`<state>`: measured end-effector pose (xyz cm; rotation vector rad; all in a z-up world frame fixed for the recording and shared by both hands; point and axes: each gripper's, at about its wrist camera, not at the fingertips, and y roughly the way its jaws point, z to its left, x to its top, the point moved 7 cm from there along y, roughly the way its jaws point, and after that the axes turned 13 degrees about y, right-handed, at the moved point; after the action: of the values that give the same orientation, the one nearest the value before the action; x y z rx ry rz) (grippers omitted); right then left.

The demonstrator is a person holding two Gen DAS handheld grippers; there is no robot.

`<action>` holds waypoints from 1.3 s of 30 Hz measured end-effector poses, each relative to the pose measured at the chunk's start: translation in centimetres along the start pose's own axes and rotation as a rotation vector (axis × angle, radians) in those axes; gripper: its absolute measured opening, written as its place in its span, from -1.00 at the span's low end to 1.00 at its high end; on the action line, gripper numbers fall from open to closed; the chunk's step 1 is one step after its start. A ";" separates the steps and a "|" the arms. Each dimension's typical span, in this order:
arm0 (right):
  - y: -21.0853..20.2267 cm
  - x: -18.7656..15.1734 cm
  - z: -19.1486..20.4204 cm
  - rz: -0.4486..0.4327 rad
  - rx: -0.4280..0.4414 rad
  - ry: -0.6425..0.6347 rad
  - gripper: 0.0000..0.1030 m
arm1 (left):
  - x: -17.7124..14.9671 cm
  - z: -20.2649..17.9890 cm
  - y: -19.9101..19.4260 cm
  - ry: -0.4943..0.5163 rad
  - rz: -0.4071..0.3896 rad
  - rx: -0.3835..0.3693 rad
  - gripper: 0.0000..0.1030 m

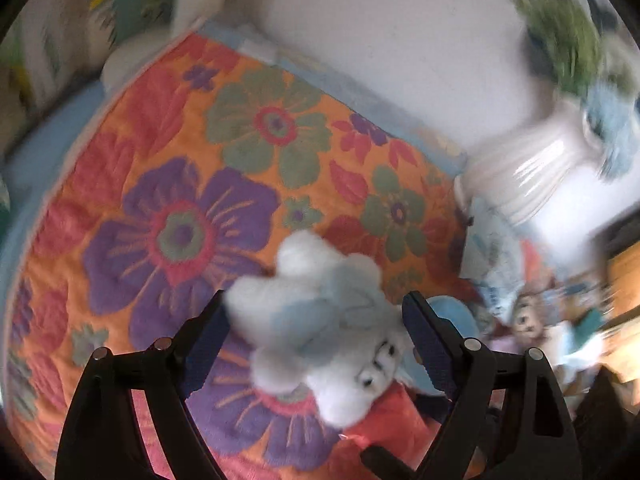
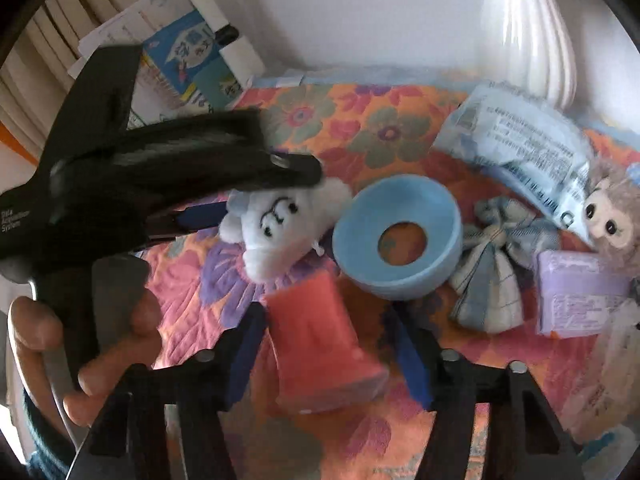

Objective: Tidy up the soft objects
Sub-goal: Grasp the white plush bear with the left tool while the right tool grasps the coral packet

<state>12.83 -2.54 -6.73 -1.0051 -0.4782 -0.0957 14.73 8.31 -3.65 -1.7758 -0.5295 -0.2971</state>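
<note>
A white and pale-blue plush toy [image 1: 320, 336] lies on the floral quilt [image 1: 180, 160], between the open fingers of my left gripper [image 1: 316, 312]; the fingers stand on either side of it, not closed. The right wrist view shows the same plush [image 2: 280, 220] under the left gripper's black body [image 2: 160, 176]. My right gripper [image 2: 328, 328] is open, its blue-padded fingers on either side of an orange-red soft block [image 2: 320, 344]. A light-blue ring-shaped bowl [image 2: 398, 236], a blue-plaid fabric bundle [image 2: 492, 264] and a grey plush with big eyes [image 2: 608, 212] lie to the right.
A white ribbed vase [image 2: 528, 28] stands at the back right by the wall. A printed plastic packet [image 2: 520, 136] and a purple packet [image 2: 576, 292] lie on the quilt. Books and a blue booklet [image 2: 188, 56] stand at the back left.
</note>
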 end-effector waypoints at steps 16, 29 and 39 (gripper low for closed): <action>-9.8 -6.7 -3.8 -0.058 0.007 0.145 -0.26 | -8.2 -4.7 -4.9 0.472 0.000 -0.132 0.04; -8.8 -11.3 -6.2 -0.069 -0.056 0.113 0.42 | -16.0 -8.2 -5.0 0.690 0.004 -0.008 0.63; -8.7 -12.4 -5.3 -0.105 -0.151 0.091 0.48 | -17.4 -4.5 -8.5 0.592 -0.013 -0.026 0.62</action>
<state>1.01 -13.43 -7.52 -1.1178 -0.4456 -0.2736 -4.21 2.25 -3.35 -1.6061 -0.1113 -0.8075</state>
